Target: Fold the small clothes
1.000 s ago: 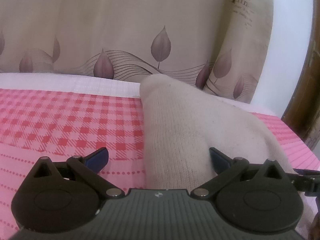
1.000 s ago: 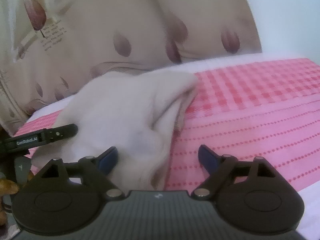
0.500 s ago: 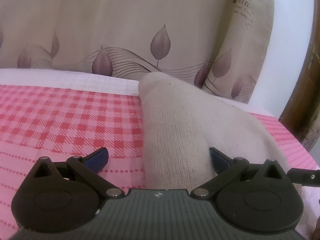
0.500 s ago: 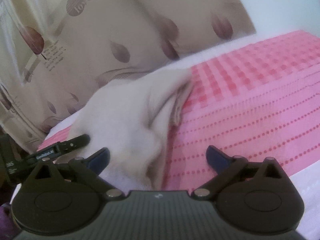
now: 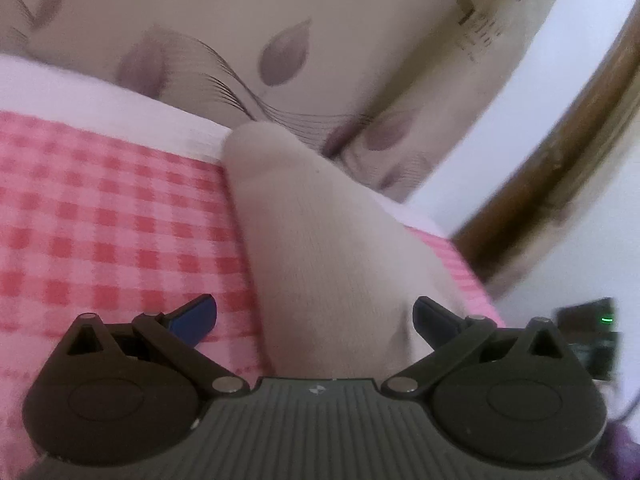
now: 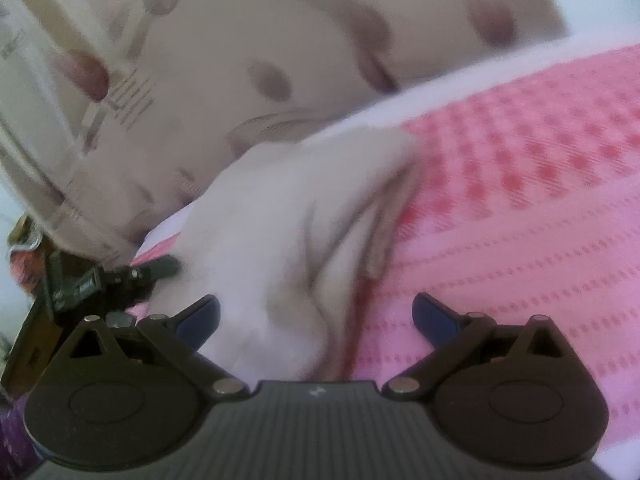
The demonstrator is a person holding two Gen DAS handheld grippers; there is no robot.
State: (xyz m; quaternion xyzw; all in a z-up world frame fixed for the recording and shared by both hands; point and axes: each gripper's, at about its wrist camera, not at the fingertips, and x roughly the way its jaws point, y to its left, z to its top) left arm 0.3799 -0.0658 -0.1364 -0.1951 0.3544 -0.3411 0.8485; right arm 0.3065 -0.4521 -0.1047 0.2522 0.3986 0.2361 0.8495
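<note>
pink bedspread (image 5: 100, 220); cream garment (image 5: 320, 260) same spot, both claws still wide.

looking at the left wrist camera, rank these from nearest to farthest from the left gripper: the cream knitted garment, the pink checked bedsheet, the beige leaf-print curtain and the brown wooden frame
From the left gripper:
1. Cream knitted garment, between the open fingers.
2. Pink checked bedsheet, underneath, spreading left.
3. Beige leaf-print curtain, behind the bed.
The brown wooden frame, far right, is also beyond the bed; too close to call against the curtain.
</note>
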